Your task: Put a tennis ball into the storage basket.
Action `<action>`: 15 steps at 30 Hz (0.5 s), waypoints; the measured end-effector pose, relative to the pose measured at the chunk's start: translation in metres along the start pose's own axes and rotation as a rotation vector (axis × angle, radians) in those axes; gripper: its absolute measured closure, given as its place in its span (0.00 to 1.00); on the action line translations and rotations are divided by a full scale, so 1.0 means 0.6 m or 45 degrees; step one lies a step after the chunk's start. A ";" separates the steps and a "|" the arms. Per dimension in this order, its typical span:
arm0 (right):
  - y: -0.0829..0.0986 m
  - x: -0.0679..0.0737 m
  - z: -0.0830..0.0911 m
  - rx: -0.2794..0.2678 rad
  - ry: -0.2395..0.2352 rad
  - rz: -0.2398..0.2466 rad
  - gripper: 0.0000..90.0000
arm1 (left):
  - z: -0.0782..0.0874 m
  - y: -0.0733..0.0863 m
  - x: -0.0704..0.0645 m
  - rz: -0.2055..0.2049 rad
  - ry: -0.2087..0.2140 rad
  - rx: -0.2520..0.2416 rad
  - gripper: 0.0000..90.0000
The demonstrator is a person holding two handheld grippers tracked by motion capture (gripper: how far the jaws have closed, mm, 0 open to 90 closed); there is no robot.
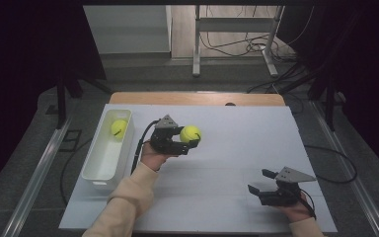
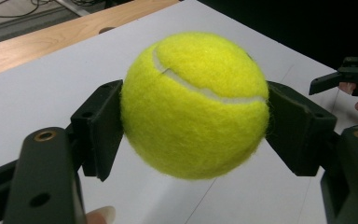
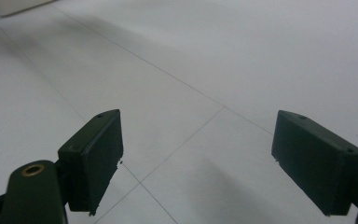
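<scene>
A yellow tennis ball [image 1: 190, 133] is held just above the white table, left of its middle, with my left gripper [image 1: 191, 138] shut on it. In the left gripper view the tennis ball [image 2: 196, 105] sits squeezed between both black pads [image 2: 103, 126], and the left gripper [image 2: 193, 130] grips it at its sides. A second tennis ball [image 1: 119, 128] lies in the far end of the white bin [image 1: 100, 165]. My right gripper [image 1: 259, 181] rests low near the table's front right, open; in its own view the right gripper [image 3: 196, 163] has nothing between its jaws.
The white bin stands along the table's left edge. A wooden strip [image 1: 197, 98] runs along the table's far edge. Beyond it are metal desk legs [image 1: 196, 47] and cables on the floor. The other gripper's tip [image 2: 349, 74] shows at the right of the left gripper view.
</scene>
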State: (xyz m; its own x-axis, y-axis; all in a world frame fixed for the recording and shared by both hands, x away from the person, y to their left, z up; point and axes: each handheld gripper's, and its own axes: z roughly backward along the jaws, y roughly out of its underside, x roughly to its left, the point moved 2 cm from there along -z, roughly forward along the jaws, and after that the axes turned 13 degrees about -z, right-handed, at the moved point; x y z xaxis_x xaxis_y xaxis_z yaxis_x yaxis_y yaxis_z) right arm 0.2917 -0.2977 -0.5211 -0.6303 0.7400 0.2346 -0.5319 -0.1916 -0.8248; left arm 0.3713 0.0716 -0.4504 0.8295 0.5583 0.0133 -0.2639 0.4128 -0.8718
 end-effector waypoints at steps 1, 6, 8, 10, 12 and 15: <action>0.000 0.000 0.000 0.000 0.000 0.000 0.19 | 0.001 0.000 0.000 0.000 -0.001 -0.001 0.29; 0.000 0.000 0.000 0.001 0.000 0.001 0.19 | 0.008 0.000 0.002 0.000 -0.010 -0.013 0.29; 0.000 0.000 0.000 0.001 0.001 0.001 0.19 | 0.009 0.000 0.002 0.002 -0.012 -0.015 0.29; 0.000 0.000 0.000 0.002 0.001 0.000 0.19 | 0.011 0.000 0.002 0.001 -0.013 -0.016 0.29; 0.000 0.000 0.000 0.002 0.001 0.000 0.19 | 0.012 0.000 0.002 0.001 -0.014 -0.019 0.29; 0.000 0.000 0.000 0.000 0.000 0.003 0.19 | 0.015 0.000 0.001 0.002 -0.015 -0.023 0.29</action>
State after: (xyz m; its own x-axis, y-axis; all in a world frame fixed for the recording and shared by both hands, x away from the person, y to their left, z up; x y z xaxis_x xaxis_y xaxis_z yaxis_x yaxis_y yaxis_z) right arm 0.2916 -0.2978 -0.5210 -0.6315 0.7397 0.2326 -0.5306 -0.1935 -0.8252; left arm 0.3676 0.0786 -0.4456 0.8230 0.5677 0.0175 -0.2562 0.3986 -0.8806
